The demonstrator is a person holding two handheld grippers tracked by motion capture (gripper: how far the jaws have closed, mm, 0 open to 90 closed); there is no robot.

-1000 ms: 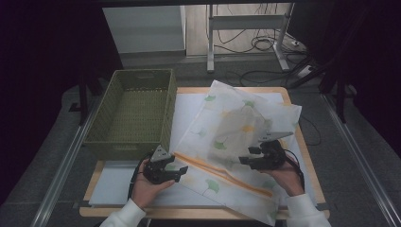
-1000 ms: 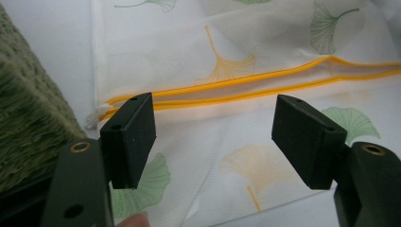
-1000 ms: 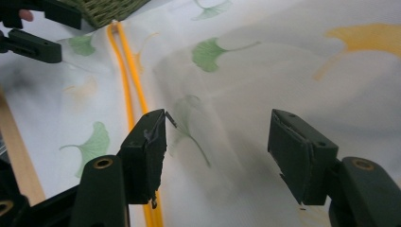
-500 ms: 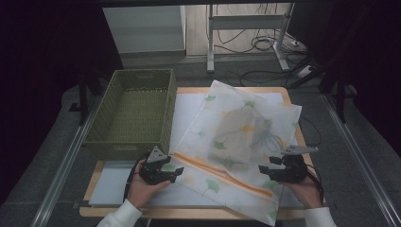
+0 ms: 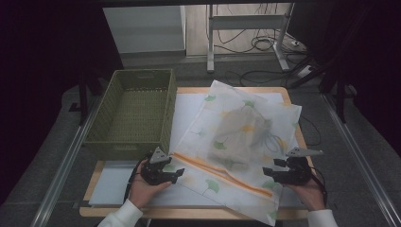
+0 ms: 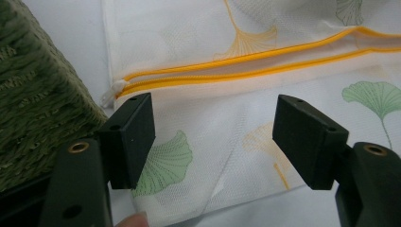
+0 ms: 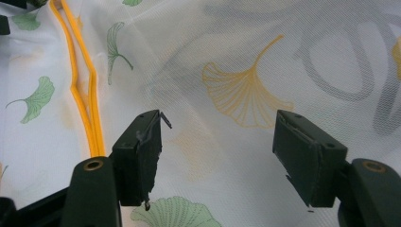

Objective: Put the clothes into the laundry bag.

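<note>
We see the white mesh laundry bag printed with ginkgo leaves and edged by an orange zipper (image 5: pixel 236 142) lying flat on the table beside the green woven basket (image 5: pixel 132 111), our left gripper (image 5: pixel 176 173) gaping at its zipper corner, our right gripper (image 5: pixel 269 171), jaws just widening, empty over its near edge

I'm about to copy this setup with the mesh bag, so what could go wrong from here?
1. The bag overhangs the table's near edge, so a pull might slide it off.
2. The left claw is open beside the basket and could bump it.
3. The zipper is partly open, so the contents might slip out if lifted.
</note>
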